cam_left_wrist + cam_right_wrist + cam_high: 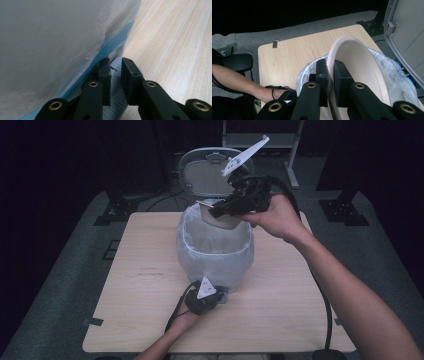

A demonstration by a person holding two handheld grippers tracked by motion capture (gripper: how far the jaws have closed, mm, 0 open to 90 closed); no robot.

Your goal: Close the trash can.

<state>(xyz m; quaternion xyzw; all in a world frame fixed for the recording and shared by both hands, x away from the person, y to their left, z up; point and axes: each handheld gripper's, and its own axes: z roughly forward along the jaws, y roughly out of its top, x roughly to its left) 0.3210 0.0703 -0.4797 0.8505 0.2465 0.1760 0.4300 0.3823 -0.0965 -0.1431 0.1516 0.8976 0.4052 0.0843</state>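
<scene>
A small bin lined with a white plastic bag (215, 252) stands on the wooden table (145, 270), its grey lid (207, 172) swung up at the back. My right gripper (216, 210) is shut on the rim of a beige bowl (222, 221) and holds it tilted over the bin's mouth. In the right gripper view the jaws (330, 66) pinch the bowl's (362, 67) rim, with the bag (304, 72) below. My left gripper (220, 296) rests at the bin's foot; its narrowly set jaws (115, 65) lie on the ribbed pedal (115, 85), nothing between them.
The bag's bulging side (50, 50) fills the space left of the left gripper. The raised lid (407, 37) stands close behind the bowl. Bare tabletop (290, 295) lies on both sides of the bin; black stands and cables sit on the floor behind.
</scene>
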